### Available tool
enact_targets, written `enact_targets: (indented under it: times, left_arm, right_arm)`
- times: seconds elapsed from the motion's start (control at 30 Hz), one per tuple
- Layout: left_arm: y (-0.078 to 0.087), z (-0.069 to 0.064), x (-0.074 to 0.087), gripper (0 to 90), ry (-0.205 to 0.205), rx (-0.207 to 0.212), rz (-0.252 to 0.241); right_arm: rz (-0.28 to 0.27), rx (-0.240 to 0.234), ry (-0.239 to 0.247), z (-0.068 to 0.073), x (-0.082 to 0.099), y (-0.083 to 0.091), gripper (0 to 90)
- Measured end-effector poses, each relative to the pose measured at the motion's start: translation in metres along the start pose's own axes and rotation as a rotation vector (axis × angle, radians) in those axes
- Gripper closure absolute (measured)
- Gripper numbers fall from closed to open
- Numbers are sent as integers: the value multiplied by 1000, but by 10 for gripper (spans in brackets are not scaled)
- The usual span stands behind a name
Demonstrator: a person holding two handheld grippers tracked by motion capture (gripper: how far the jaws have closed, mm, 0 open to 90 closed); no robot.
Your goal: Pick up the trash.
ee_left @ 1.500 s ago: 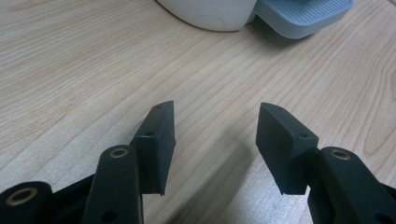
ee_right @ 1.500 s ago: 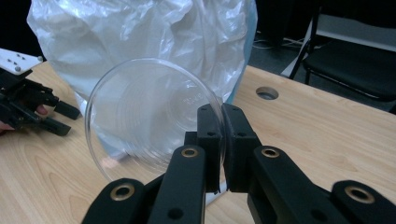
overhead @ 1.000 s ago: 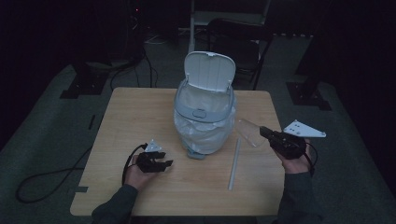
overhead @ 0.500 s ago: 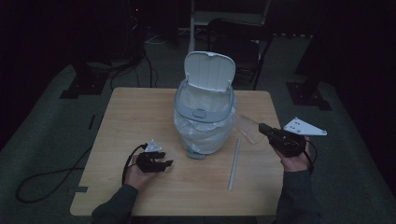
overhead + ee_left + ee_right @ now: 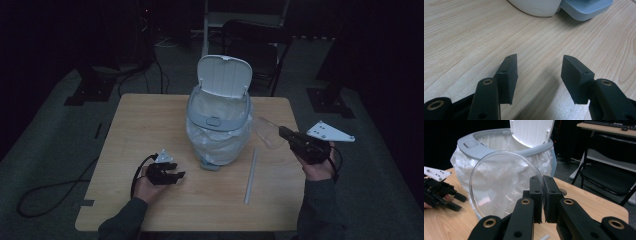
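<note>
A white trash bin with a grey rim, a raised lid and a white liner bag stands mid-table; it also rises in the right gripper view as bin. My right gripper hangs to the bin's right, shut on the rim of a clear plastic cup. Up close, the cup is pinched at its edge between my right gripper's jaws, its mouth facing the camera. My left gripper rests low on the table at front left, open, and in its own view the left gripper has bare wood between the jaws.
A pale straight strip lies on the wooden table right of the bin. The bin's grey foot pedal sits just beyond my left gripper. A black chair stands behind the table; cables trail on the floor at left.
My right gripper with the cup has shifted slightly left, toward the bin. The left gripper has stayed put.
</note>
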State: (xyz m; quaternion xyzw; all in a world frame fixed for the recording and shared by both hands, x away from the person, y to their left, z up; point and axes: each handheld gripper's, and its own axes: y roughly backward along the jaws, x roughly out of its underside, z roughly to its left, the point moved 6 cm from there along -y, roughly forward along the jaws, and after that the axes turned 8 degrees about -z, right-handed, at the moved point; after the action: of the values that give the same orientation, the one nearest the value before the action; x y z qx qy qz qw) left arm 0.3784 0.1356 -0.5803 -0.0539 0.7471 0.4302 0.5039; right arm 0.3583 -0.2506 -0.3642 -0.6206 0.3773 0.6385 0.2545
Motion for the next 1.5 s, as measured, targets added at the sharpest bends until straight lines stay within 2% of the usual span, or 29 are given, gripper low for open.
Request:
enact_targets:
  times: [0.87,1.37,1.5]
  left_arm:
    - [0,0,0,482,-3,-1,3]
    - [0,0,0,482,-4,-1,3]
    - [0,0,0,482,-4,-1,3]
  right_arm:
    - [-76,-10,16,6,-28,-3,866]
    - [-106,-35,14,14,-41,-15,867]
    - [-115,-56,3,15,-44,-23,866]
